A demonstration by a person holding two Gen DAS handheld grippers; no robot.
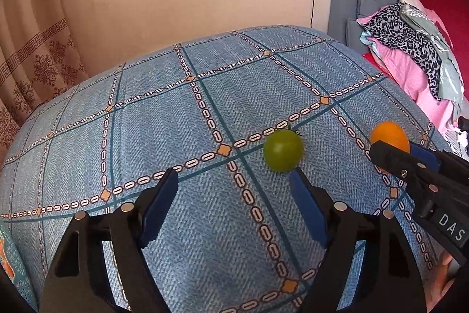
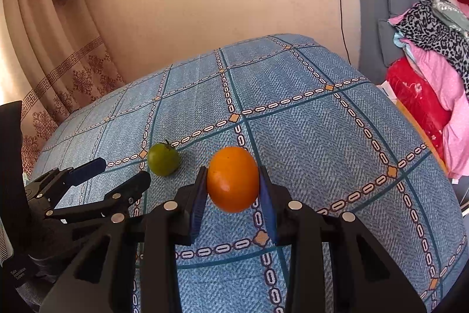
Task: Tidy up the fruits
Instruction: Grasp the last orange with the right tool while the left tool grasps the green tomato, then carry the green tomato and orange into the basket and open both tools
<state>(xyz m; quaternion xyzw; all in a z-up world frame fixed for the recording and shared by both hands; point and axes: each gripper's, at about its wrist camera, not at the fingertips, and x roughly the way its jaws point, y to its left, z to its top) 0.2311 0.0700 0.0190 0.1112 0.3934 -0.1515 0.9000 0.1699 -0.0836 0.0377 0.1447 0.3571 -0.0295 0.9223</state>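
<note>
Fruit first: my right tool (image 2: 233, 181) clenches the orange (image 2: 233, 179) just above the blue checked desk (image 2: 322, 143); my left tool (image 1: 234, 189) gapes released beside the green tomato (image 1: 283, 150); only its view half-hides the orange

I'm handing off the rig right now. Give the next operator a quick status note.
Right gripper: shut on the orange, its pads on both sides.
Left gripper: open, empty, just short of the green tomato.
Green tomato sits loose on the blue patterned cloth, left of the orange.
No bowl or tray visible in either view, so nothing is sorted yet.
Left: place the orange, then grasp and place the tomato.
</note>
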